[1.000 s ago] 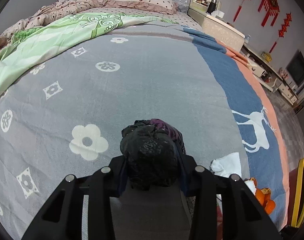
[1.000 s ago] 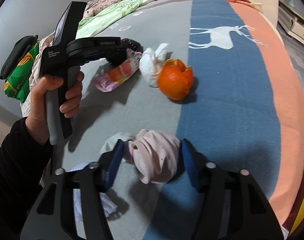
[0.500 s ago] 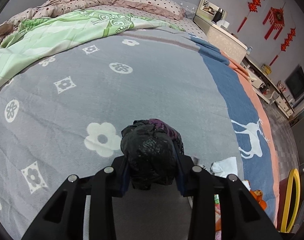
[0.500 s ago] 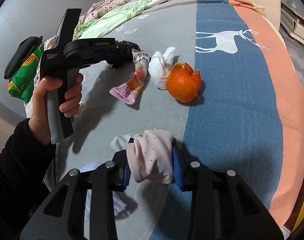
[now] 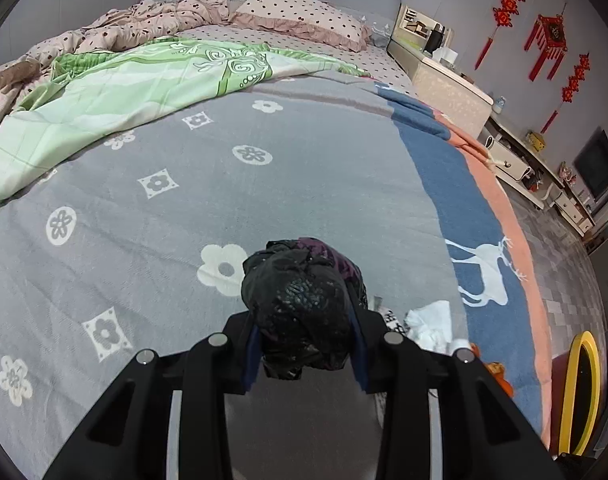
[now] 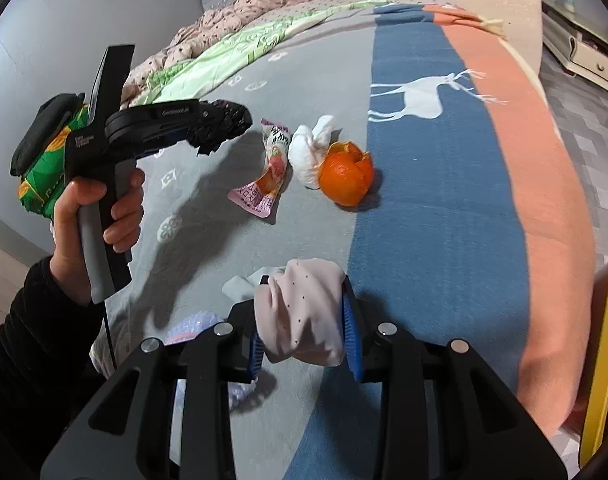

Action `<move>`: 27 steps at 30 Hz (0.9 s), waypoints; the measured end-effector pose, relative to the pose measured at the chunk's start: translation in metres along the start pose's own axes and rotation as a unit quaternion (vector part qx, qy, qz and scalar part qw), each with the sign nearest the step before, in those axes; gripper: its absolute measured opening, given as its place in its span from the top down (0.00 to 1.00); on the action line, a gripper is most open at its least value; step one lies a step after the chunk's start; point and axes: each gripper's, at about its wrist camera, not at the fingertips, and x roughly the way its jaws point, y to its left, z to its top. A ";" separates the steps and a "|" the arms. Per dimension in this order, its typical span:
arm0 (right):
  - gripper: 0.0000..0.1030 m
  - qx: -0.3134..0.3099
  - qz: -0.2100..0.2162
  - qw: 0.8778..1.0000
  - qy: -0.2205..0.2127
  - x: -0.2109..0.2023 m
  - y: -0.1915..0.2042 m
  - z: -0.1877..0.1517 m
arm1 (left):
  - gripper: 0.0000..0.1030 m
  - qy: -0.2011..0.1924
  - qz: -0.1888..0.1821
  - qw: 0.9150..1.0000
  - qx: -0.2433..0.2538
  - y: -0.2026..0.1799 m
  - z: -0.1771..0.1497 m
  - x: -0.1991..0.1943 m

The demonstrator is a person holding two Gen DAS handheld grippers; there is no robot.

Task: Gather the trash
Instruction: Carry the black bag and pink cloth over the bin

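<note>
My left gripper (image 5: 304, 344) is shut on a crumpled black plastic bag (image 5: 299, 300) and holds it above the bed; it also shows in the right wrist view (image 6: 219, 128). My right gripper (image 6: 304, 340) is shut on a pale pink dotted cloth wad (image 6: 304, 312), lifted off the blanket. On the blanket lie an orange peel (image 6: 346, 178), a white tissue (image 6: 310, 148) and a pink snack wrapper (image 6: 267, 178). The tissue (image 5: 432, 320) also shows in the left wrist view.
The grey, blue and orange blanket (image 5: 263, 184) covers the bed. A green quilt (image 5: 123, 92) and pillows lie at the far end. A yellow-rimmed bin (image 5: 580, 392) stands beside the bed on the right. A pale lilac scrap (image 6: 191, 326) lies under my right gripper.
My right gripper closed on the pink cloth wad and lifted it. My left gripper rose with the black bag, and its view tilted up toward the headboard.
</note>
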 end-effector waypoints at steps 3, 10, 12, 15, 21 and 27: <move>0.70 0.008 0.000 1.000 -0.013 -0.015 -0.004 -0.003 | 0.67 -0.003 -0.005 1.000 -0.002 -0.004 -0.002 -0.011; 0.70 0.025 -0.001 0.999 -0.046 -0.049 -0.016 -0.005 | 0.67 -0.013 -0.016 1.000 0.009 -0.024 -0.010 -0.037; 0.70 0.029 -0.003 0.998 -0.055 -0.058 -0.020 -0.006 | 0.68 -0.016 -0.021 1.000 0.017 -0.033 -0.013 -0.045; 0.70 0.037 -0.010 0.997 -0.073 -0.076 -0.029 -0.006 | 0.67 -0.019 -0.029 0.999 0.029 -0.048 -0.018 -0.056; 0.70 0.059 -0.028 0.993 -0.101 -0.106 -0.050 -0.005 | 0.67 -0.024 -0.050 0.997 0.049 -0.076 -0.023 -0.073; 0.70 0.076 -0.048 0.987 -0.134 -0.141 -0.074 -0.005 | 0.67 -0.022 -0.073 0.994 0.072 -0.110 -0.030 -0.085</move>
